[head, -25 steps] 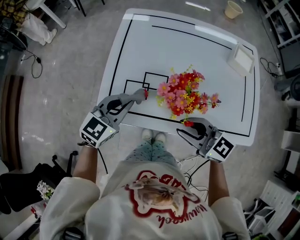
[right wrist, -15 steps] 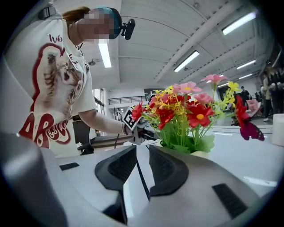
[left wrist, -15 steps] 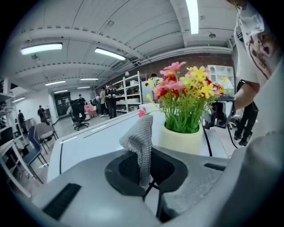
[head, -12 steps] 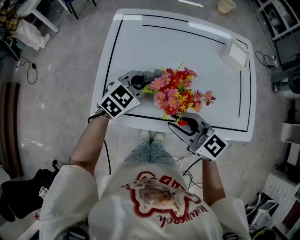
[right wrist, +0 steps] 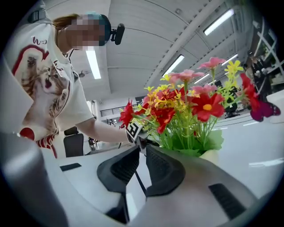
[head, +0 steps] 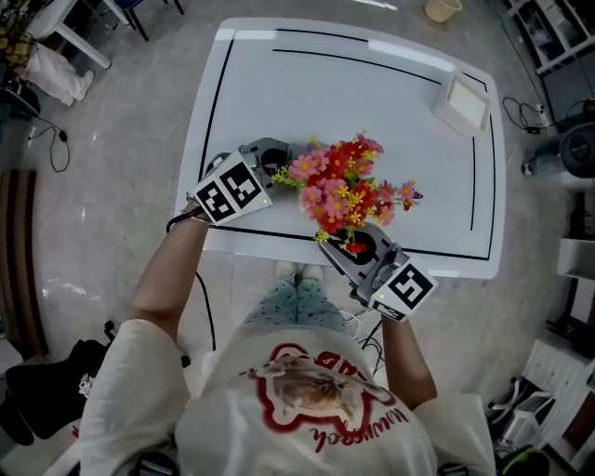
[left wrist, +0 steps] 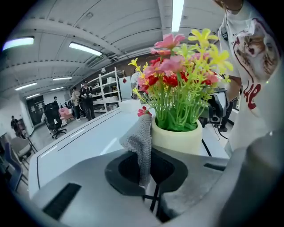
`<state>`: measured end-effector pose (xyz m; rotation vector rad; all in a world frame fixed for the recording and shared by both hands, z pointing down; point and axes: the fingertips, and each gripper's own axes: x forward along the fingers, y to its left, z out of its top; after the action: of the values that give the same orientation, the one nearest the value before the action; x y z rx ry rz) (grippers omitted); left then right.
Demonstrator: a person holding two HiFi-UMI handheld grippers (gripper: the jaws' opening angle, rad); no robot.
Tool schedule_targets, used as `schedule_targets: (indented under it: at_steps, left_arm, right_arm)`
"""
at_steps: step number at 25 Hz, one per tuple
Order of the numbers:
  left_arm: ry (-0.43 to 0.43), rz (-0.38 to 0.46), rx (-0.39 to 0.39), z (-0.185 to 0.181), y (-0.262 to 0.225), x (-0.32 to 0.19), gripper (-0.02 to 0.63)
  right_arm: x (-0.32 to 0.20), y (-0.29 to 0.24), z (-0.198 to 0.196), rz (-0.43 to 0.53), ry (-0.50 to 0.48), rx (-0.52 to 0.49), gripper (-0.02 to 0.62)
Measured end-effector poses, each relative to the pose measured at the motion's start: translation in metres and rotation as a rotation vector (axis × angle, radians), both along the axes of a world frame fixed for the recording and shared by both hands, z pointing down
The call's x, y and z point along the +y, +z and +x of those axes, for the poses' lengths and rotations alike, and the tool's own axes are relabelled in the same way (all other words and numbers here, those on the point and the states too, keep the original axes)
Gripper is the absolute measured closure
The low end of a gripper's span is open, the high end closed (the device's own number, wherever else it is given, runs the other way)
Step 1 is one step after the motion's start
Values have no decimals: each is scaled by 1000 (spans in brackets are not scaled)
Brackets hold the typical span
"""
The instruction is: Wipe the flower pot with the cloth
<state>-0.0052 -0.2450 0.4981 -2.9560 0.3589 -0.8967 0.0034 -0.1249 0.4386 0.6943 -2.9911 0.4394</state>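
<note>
Head view, lower centre, nearest the body: the right gripper (head: pixel 356 244) has been brought in from the near edge of the table (head: pixel 372 84) and is now tucked under the flowers (head: pixel 346 181). Its jaws have just been drawn closer; only a narrow slit is left and nothing is seen between them.

Up at centre left, the left gripper (head: pixel 279 156) has been swung off the table's lower-left edge to the left flank of the bouquet, its marker cube now turned upward. Its jaws are clamped on the cloth (left wrist: pixel 141 142), which is stood up between them. In the left gripper view the flower pot (left wrist: pixel 177 139) is found just beyond the tips, right of centre, with the cloth laid against its left wall.

Counted: two grippers, one cloth, one pot, one bunch of flowers. Farther up, one white tray (head: pixel 461 100) is seen at the table's upper right corner, and one cup (head: pixel 442 9) on the floor at the top edge.
</note>
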Motion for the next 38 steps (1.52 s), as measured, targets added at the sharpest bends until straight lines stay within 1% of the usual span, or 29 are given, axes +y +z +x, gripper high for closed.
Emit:
schedule_targets:
  at_steps: [2,3,5,7,11,12,14,18,26,29,33,38]
  left_arm:
    - [-2,-7,3,-5,3,6,594]
    - [-3,-11,5,-7,4,9,594]
    - [-3,-18,12,-10,5,16,594]
    - [1,-19,17,-12,5,23,594]
    - [9,-7,23,-14,-1,33,594]
    - [9,-7,27,-14,-2,35,594]
    - [15,-11,35,-16,-3,43,594]
    - [44,-14,39,-15,-2,62,594]
    - [3,-35,41,-11,0,89,594]
    - [12,-32,22,-5,2,102,594]
    - [34,11,-40,5,5,117,594]
    - [26,-8,-32,20,3,130,594]
  right_arm:
    - [1,1,-8,14,-8,23,561]
    - [1,4,-11,24,-12,53,565]
    - [0,11,-15,41,-9,119,565]
    - [-3,14,-14,42,7,144,565]
    - [-11,15,-8,37,36,140,569]
    - [-12,14,-8,35,41,132,579]
    - [-13,13,-9,31,43,119,581]
    - [-12,15,-9,41,33,132,583]
    - [-12,14,-11,47,51,128,582]
    - [-13,13,-9,46,62,121,581]
    - [-12,11,-6,47,69,119,581]
    - [-9,8,1,55,79,121,583]
